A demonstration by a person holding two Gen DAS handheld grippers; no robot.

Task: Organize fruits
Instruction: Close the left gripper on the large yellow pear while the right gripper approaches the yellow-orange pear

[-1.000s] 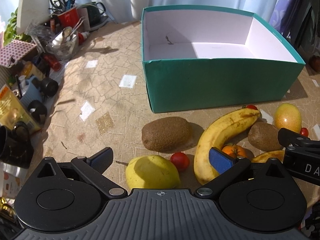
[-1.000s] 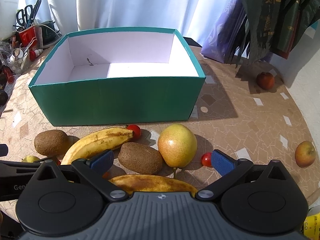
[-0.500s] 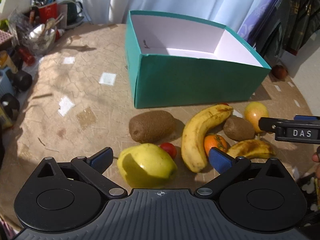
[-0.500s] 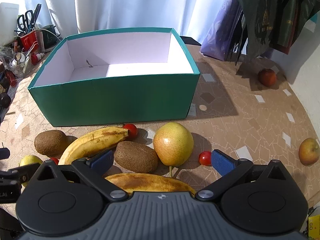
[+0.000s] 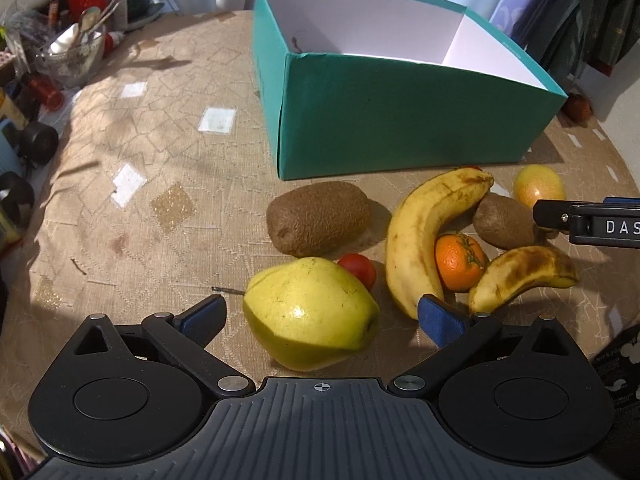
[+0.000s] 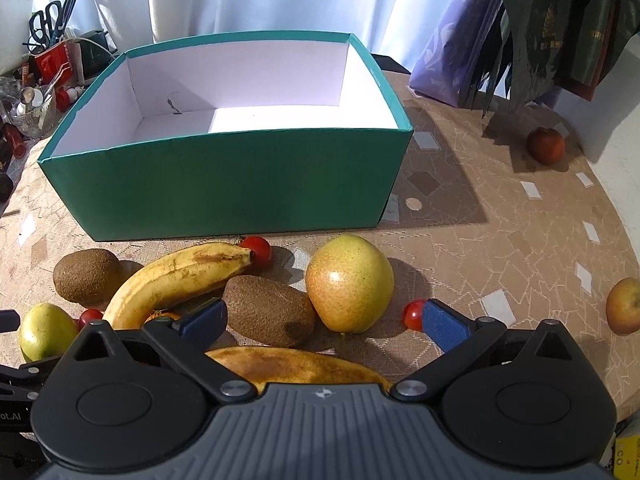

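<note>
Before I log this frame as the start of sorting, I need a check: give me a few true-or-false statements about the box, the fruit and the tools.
1. The teal box holds no fruit. True.
2. The left tool is shut on the yellow pear. False: its jaws are open, the pear lies between them.
3. A mandarin lies between the two bananas. True.
4. The right tool grips a kiwi. False: it is open and holds nothing.
</note>
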